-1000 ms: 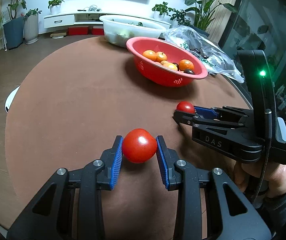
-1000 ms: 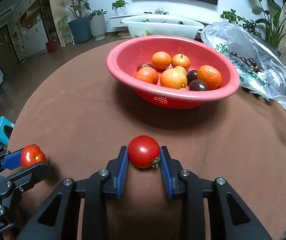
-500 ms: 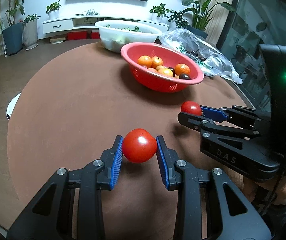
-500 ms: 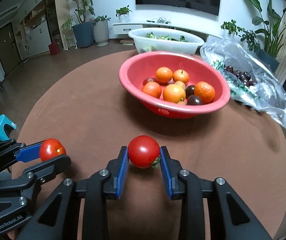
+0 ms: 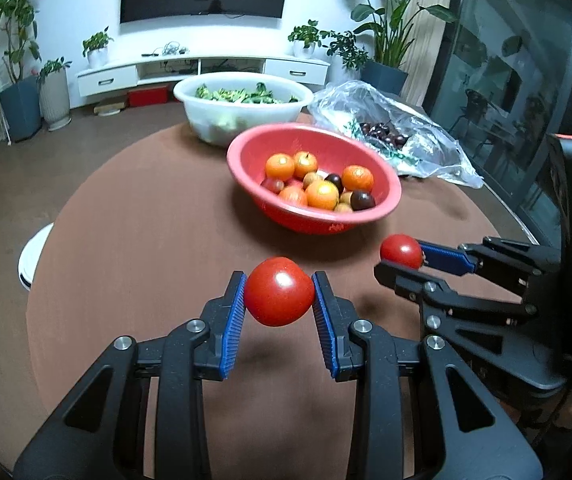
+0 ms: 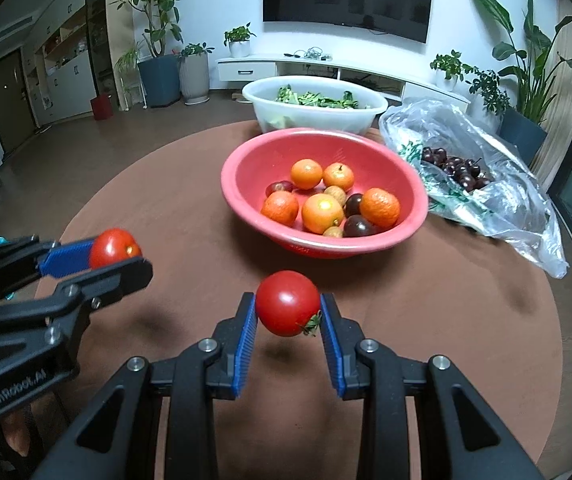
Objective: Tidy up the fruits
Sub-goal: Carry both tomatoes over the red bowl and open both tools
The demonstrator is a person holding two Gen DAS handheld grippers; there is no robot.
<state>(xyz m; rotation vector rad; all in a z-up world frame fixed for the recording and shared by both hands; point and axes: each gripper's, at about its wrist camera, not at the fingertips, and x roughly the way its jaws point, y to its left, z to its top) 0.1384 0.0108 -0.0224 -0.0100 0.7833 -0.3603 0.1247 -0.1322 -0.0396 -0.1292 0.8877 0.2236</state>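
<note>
1. Clearly, two red tomatoes are off the table, each pinched in its own gripper on the near side of the red bowl [image 6: 317, 152]: the left tomato [image 5: 278, 291] sits between the blue pads of the left gripper [image 5: 278, 294], and the right tomato [image 6: 287, 303] sits between the blue pads of the right gripper [image 6: 287, 308], its green stalk end turned down toward the right pad.
2. Both grippers have their jaws pressed against the tomato's sides, with a soft shadow on the cloth under each fruit, so neither tomato touches the surface.
3. Seen from the left wrist camera, the right gripper reaches in from the right of the red bowl's near rim; seen from the right wrist camera, the left gripper comes in from the left of that rim.
4. Inside the red bowl lie several orange citrus fruits [image 6: 379, 207], a few dark plums [image 6: 359, 225] and some small tan fruits, possibly longans, though they are too small to name surely.
5. Behind the red bowl, close to its far rim, stands a white basin [image 6: 313, 114] holding green leaves.
6. To the right of the red bowl lies a crumpled clear plastic bag [image 6: 497, 196] with dark cherries [image 6: 455, 168] inside.
7. Under the red bowl spreads a round table [image 6: 146, 200] with a brown covering.
8. Beyond the white basin is a room with potted plants, a low white cabinet and a dark wall screen.
</note>
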